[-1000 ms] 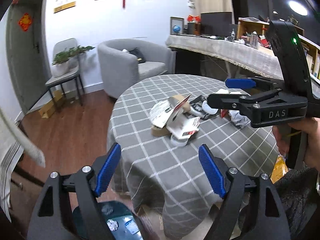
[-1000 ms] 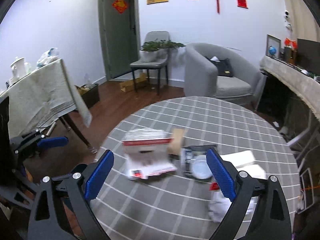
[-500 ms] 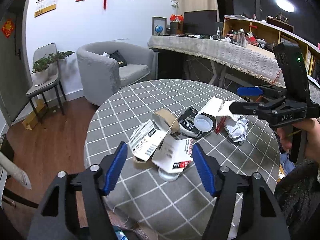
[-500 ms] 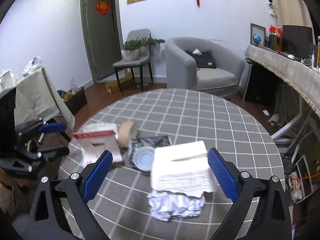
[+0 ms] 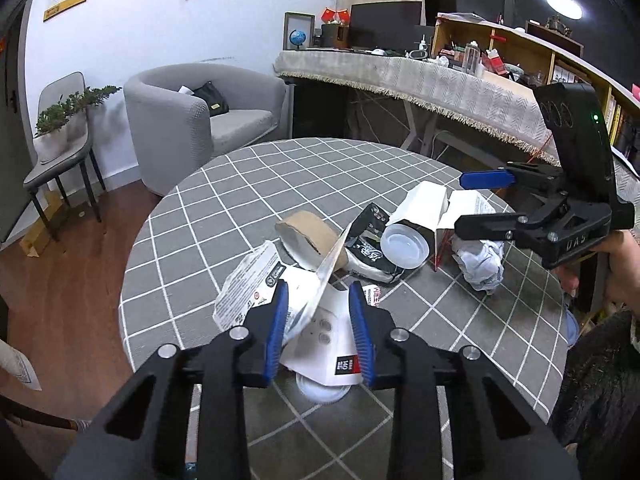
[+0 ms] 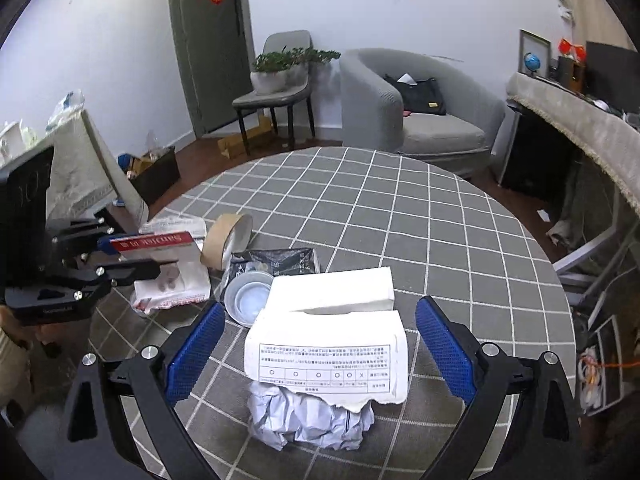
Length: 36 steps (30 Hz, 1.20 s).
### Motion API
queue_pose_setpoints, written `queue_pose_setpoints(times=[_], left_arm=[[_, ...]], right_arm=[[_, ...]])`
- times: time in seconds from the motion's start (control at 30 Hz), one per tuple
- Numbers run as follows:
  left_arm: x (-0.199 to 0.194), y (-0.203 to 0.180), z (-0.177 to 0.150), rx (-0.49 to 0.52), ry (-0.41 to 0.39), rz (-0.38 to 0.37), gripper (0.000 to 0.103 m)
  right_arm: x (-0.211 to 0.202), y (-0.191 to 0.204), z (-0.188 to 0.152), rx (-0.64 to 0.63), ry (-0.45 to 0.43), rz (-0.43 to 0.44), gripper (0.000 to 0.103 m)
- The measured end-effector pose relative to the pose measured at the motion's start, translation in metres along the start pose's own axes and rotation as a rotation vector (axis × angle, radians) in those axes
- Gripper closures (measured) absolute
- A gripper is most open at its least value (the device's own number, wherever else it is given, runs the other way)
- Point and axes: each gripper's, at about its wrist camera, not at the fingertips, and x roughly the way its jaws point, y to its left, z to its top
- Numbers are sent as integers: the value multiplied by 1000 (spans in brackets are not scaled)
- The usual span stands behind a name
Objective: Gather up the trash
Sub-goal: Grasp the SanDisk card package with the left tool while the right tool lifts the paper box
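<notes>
Now the left gripper [image 5: 320, 322] has just been closing; its blue pads straddle the white carton [image 5: 324, 344] at the table's [image 6: 440, 220] near left edge, seemingly touching. Right gripper [image 6: 316, 354] stands wide, empty, framing the torn white box [image 6: 328, 320] above crumpled paper [image 6: 308, 424], likely next.

I read "DAS" embossed on my right gripper [image 5: 476, 200]. The torn white box [image 6: 326, 344] carries a printed table with circles and an X; its characters, and the red strip's on the white carton [image 6: 160, 258], are illegible.
</notes>
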Motion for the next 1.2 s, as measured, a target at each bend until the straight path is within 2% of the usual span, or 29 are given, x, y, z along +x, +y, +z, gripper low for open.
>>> queue_pose_setpoints(times=[0.07,0.17,0.43,0.63,0.77,0.83,1.0,1.2], left_arm=[[4,0,1,6,6,-4,76],[9,-2,1,13,13,-4,89],[3,2,3,-17,-7,0,101],[-11,4,8,-45,-30,-6,101],[-17,4,9,-69,-38,0,101],[-20,2,9,-72,-40,21,101],[-27,-4,10,-81,-45,40,101],[-41,-3,11,-130,-62,80,101]], right_arm=[[4,0,1,-10,14,-6,6],[9,0,2,-12,22,-5,6],[18,7,6,-37,50,-36,6],[21,6,6,-23,57,-37,7],[24,3,3,-12,78,-48,22],[27,2,2,-8,95,-59,26],[24,4,2,-5,88,-63,27],[10,0,9,27,27,-52,27]])
